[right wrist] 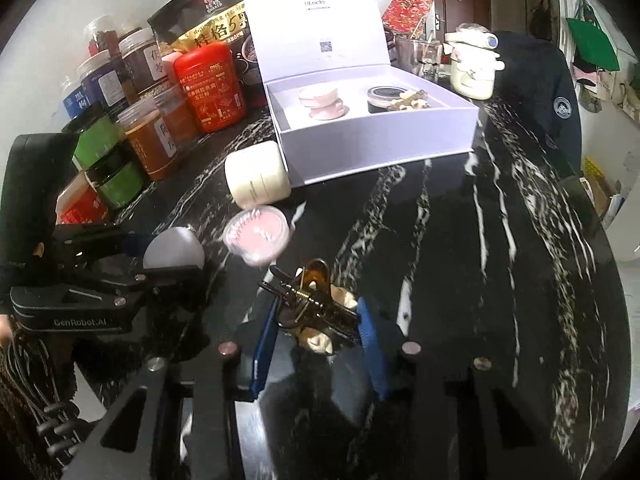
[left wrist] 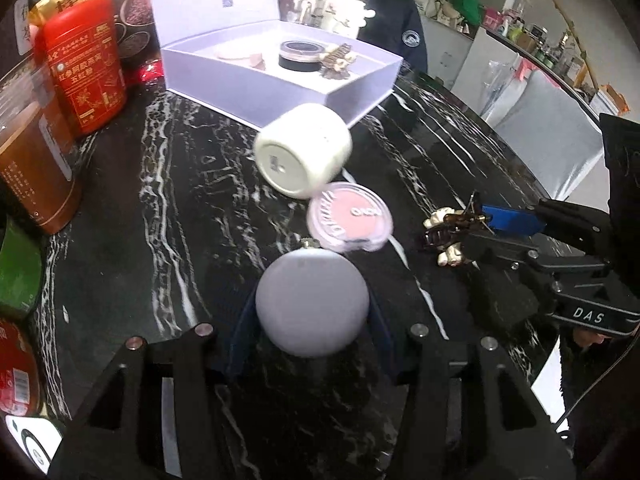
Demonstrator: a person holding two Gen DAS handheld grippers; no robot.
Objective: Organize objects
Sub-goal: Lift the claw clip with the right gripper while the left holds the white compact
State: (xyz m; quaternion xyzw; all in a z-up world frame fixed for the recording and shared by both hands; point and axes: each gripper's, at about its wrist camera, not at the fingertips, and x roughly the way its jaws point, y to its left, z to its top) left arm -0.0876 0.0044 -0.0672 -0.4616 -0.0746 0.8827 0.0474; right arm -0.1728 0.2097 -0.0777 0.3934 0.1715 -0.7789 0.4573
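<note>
Hair clip (right wrist: 310,306) between right claw's (right wrist: 316,332) closed blue fingers (right wrist: 262,344).

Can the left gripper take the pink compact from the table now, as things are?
Probably not yet. The left gripper is shut on a white round case, so its jaws are full. The pink compact itself lies uncovered just ahead.

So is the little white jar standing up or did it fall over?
Tipped over. The white jar lies on its side on the marble table, its flat bottom facing the left wrist camera, beside the open box.
</note>
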